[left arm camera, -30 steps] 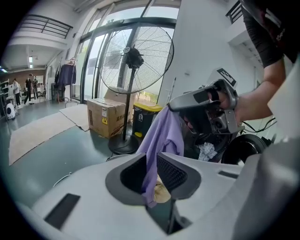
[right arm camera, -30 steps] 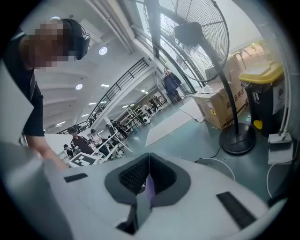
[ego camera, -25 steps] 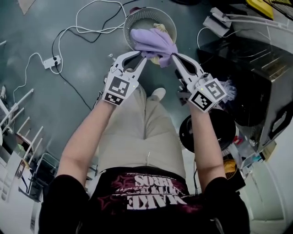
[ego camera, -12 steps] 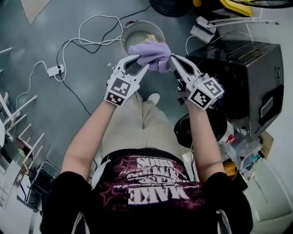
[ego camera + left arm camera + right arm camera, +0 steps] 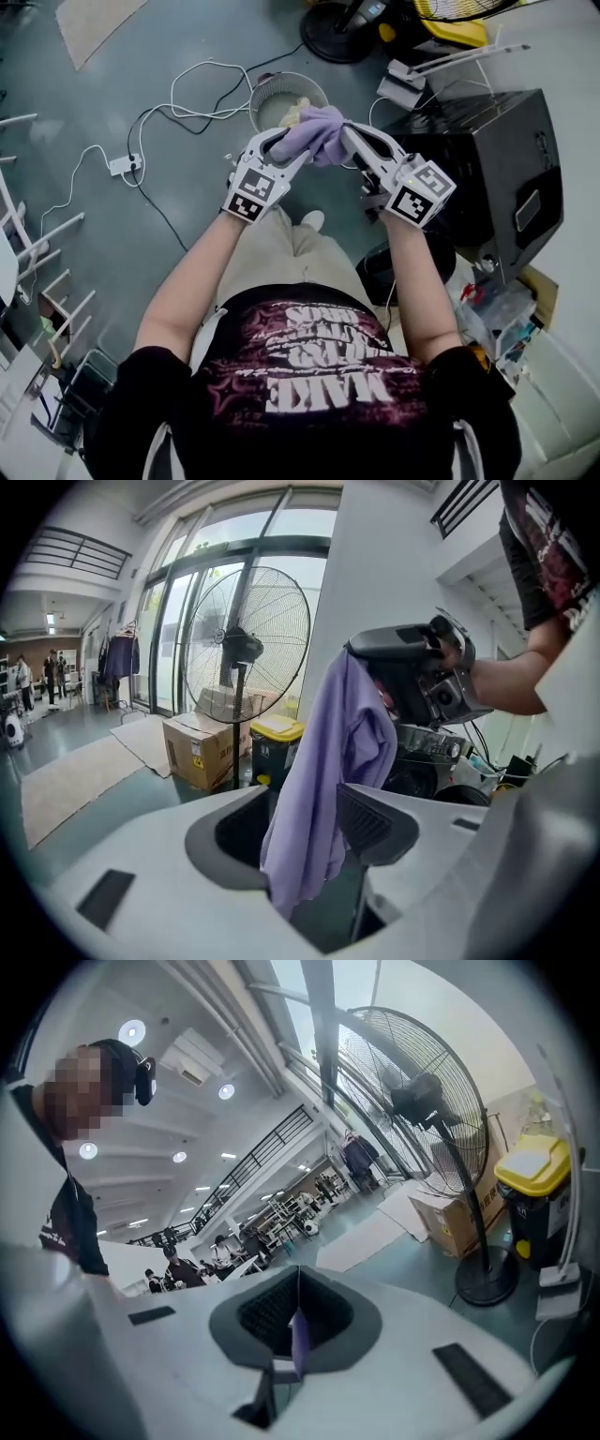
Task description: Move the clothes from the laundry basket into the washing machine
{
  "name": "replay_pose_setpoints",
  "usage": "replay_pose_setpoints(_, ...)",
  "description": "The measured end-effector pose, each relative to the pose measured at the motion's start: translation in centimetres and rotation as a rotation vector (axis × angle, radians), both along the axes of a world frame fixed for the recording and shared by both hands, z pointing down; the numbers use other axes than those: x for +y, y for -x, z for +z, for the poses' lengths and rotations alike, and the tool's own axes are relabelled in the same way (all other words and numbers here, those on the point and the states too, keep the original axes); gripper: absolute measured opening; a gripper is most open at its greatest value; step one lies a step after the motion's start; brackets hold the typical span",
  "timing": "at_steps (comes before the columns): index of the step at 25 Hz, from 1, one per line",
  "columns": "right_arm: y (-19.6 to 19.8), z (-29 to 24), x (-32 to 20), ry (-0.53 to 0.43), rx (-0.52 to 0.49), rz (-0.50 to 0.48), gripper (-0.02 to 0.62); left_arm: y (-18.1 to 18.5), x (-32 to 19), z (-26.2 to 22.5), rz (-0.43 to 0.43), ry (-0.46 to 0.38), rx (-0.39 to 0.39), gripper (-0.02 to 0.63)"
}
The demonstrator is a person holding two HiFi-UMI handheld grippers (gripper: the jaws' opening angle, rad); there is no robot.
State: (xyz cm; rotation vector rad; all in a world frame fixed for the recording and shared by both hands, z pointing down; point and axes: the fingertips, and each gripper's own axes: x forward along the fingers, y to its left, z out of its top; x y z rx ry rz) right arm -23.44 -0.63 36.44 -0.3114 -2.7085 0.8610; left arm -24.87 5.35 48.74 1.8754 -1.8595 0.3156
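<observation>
2 grippers: held up in front of the person, with 1 purple garment [image 5: 314, 131] strung between them.
Left gripper [image 5: 292, 146]: its fingers [image 5: 375, 822] are opening; the garment hangs loose in the gap and brushes the right-hand finger without being pinched.
Right gripper [image 5: 348, 130]: its fingers [image 5: 272, 1312] are together, clamped on a thin fold of the garment, and the cloth bunches at their tips.
Purple garment: in the air between the 2 grippers; from the head view it overlaps the near rim of the laundry basket [image 5: 267, 89].
Laundry basket: round and white, on the floor [image 5: 141, 84] far of the grippers; pale cloth [image 5: 291, 112] lies inside.
Washing machine [image 5: 487, 150]: black, at the right, apart from the garment.
Floor: a white cable [image 5: 187, 89] and a power strip [image 5: 122, 165] lie at the left.
Fan [image 5: 246, 649]: stands far beyond the basket, with a cardboard box [image 5: 197, 747] and a yellow-lidded bin [image 5: 277, 731] near its pole.
</observation>
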Motion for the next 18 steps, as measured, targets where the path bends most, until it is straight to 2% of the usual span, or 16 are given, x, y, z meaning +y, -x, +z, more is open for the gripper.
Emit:
replay_pose_setpoints(7,0.8,-5.2,1.2,0.041,-0.07,-0.023,0.009,-1.7,-2.6,-0.2,0.112,0.029,-0.011,0.269)
replay_pose_setpoints(10,1.2,-7.4,1.5,0.076,-0.109,-0.029,0.009,-2.7,-3.9,0.0,0.16,0.023,-0.014,0.273)
replay_pose_setpoints(13,1.2,-8.4,1.3,0.066,-0.117,-0.026,0.009,-3.2,-5.3,-0.3,0.168,0.008,-0.029,0.27)
replay_pose_setpoints(14,1.1,-8.4,1.1,0.068,-0.116,-0.019,0.009,-3.1,-5.6,-0.3,0.163,0.014,-0.031,0.239)
replay_pose_setpoints(15,1.0,-8.4,0.8,0.075,-0.117,-0.011,0.009,-2.8,-5.8,-0.2,0.153,0.024,-0.031,0.123)
replay_pose_setpoints(16,0.9,-8.4,0.4,0.084,-0.119,0.0,0.009,-2.3,-6.0,-0.1,0.142,0.034,-0.029,0.043)
replay_pose_setpoints(18,0.7,-8.2,-0.5,0.091,-0.119,0.027,0.009,-1.5,-6.0,-0.2,0.129,0.053,-0.009,0.031)
